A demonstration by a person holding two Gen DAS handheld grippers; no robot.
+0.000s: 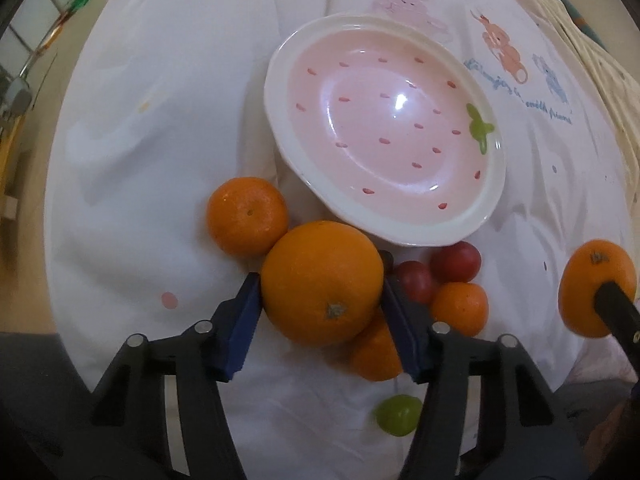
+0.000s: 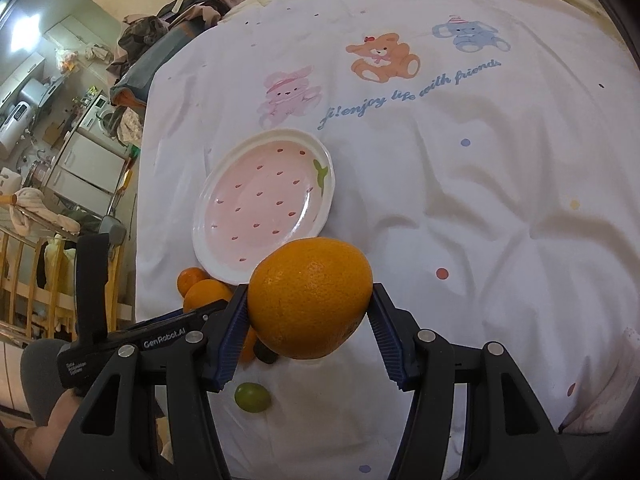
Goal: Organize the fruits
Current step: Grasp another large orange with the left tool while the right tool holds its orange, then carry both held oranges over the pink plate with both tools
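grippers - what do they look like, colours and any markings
Both are alike: the left gripper and the right gripper have black plastic linkage arms with silver round pivot pins and ribbed blue finger pads. White "GenRobot.AI" lettering marks the left one's body. No cables or sleeves show.

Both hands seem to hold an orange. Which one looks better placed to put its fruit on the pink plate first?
Probably the left gripper: its orange sits right at the plate rim, while the right gripper's orange is farther off.
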